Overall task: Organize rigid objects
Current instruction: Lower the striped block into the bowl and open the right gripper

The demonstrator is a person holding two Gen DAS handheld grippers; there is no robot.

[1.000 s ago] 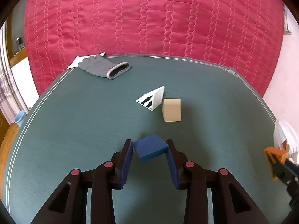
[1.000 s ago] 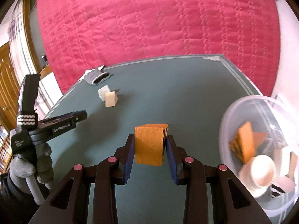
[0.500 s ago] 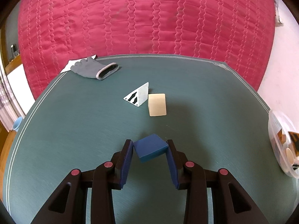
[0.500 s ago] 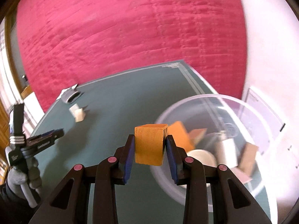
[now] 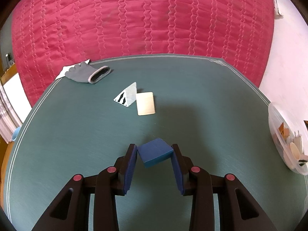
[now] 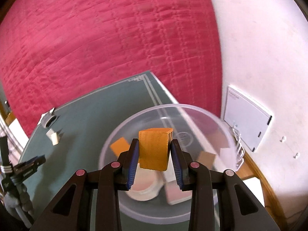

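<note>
I've swung the right tongs (image 6: 154, 154), clamped on the orange block (image 6: 154, 148), over the bowl (image 6: 207, 115) at the table's right edge, while the left tongs (image 5: 154, 154) grip the blue block (image 5: 155, 152).

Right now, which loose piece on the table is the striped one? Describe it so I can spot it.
On the green table, look near the grey glove. Two pieces sit together; the striped wedge is the white triangular one with black markings, left of the plain cream block.

A dark blue block (image 5: 155, 152) and an orange block (image 6: 155, 150) are showing against a teal table (image 5: 77, 134), while a cream block (image 5: 145, 103), a white wedge (image 5: 127, 97) with black zigzags and a grey glove (image 5: 86, 74) are lying before a quilted crimson backdrop (image 5: 142, 19).
</note>
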